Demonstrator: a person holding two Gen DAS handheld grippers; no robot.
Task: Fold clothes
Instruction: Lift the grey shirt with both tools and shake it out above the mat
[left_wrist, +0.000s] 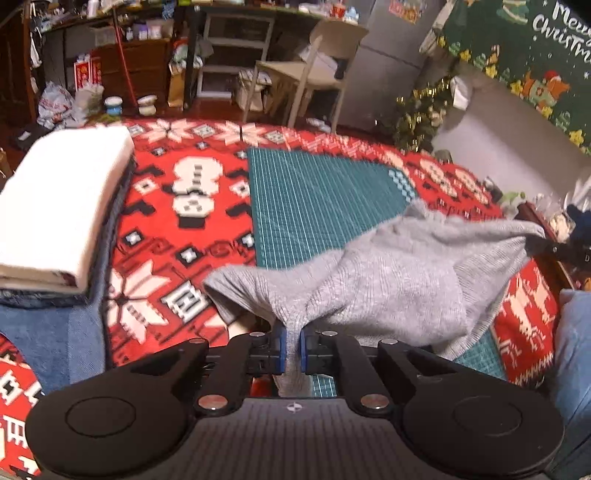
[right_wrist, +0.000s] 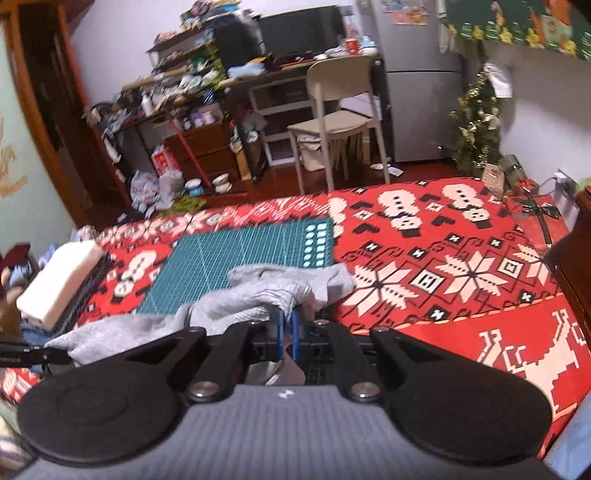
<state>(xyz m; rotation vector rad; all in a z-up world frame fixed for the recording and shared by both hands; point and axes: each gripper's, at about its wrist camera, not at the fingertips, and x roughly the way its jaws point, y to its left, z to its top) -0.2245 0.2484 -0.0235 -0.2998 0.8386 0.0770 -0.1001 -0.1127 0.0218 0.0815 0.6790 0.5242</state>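
- Two blue fingers of the left gripper are squeezed tight on a bunch of the grey knit top, low in the middle of the left wrist picture.
- Both blue fingers of the right gripper are pinched nearly together on another part of the grey top, low in the middle of the right wrist picture.
- Between the two grips the grey top hangs stretched and bunched up. It sits over the green cutting mat in the middle of each picture.
- Under the mat lies a red blanket with snowmen and snowflakes.
- At the left of the left wrist picture a folded white cloth lies on top of folded blue jeans.
- Far back, at the top, stands a pale chair.
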